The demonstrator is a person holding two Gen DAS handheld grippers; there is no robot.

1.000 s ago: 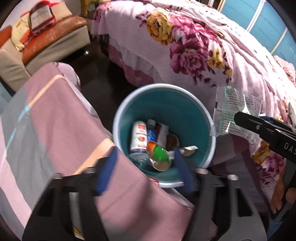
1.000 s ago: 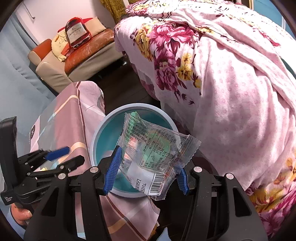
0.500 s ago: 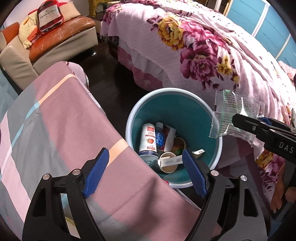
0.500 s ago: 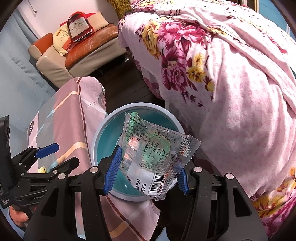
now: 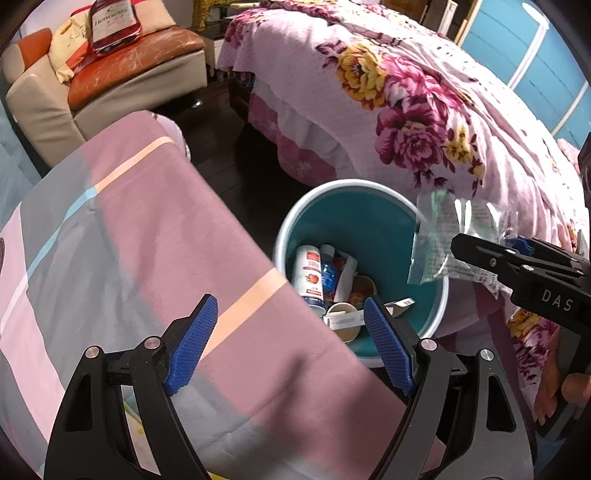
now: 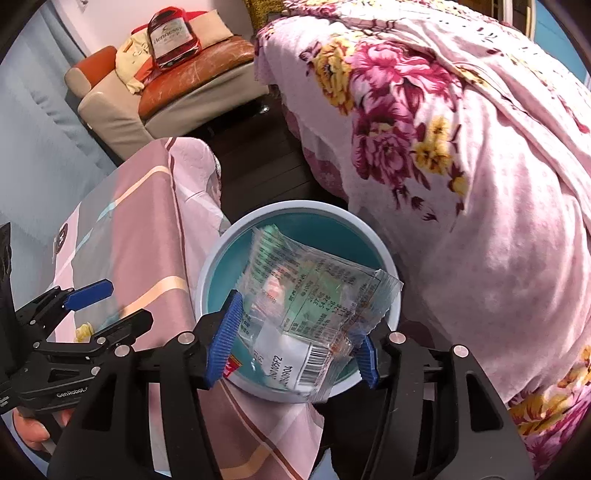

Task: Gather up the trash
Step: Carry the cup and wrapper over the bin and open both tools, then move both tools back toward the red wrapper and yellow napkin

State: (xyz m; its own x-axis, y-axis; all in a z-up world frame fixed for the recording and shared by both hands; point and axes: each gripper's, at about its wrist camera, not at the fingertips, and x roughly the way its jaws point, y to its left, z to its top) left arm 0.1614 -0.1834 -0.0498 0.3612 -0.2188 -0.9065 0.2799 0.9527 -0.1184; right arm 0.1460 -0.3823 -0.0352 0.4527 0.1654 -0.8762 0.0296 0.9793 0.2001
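Note:
A round bin (image 5: 354, 183) with a pale rim and teal inside stands on the floor between two beds. It holds a white strawberry bottle (image 5: 308, 273), a blue bottle, a paper cup (image 5: 343, 321) and scraps. My right gripper (image 6: 295, 343) is shut on a clear plastic wrapper (image 6: 314, 288) with a barcode, which hangs over the bin (image 6: 295, 204). In the left wrist view that wrapper (image 5: 439, 236) sits at the bin's right rim in the right gripper (image 5: 484, 245). My left gripper (image 5: 289, 306) is open and holds nothing, above the striped cover by the bin's left rim. The right wrist view has the left gripper (image 6: 125, 302) at the left.
A pink and grey striped cover (image 5: 129, 240) lies left of the bin. A flowered pink bedspread (image 5: 406, 110) fills the right. Beyond a strip of dark floor (image 5: 229, 147) stands a sofa (image 5: 140, 74) with a bottle-shaped cushion (image 5: 114, 22). A hand (image 6: 33, 424) grips the left gripper's handle.
My left gripper's jaws have spread wider and it has drawn back to the left, off the bin. A green and orange item seen between them a second ago is gone. The right gripper still holds the wrapper.

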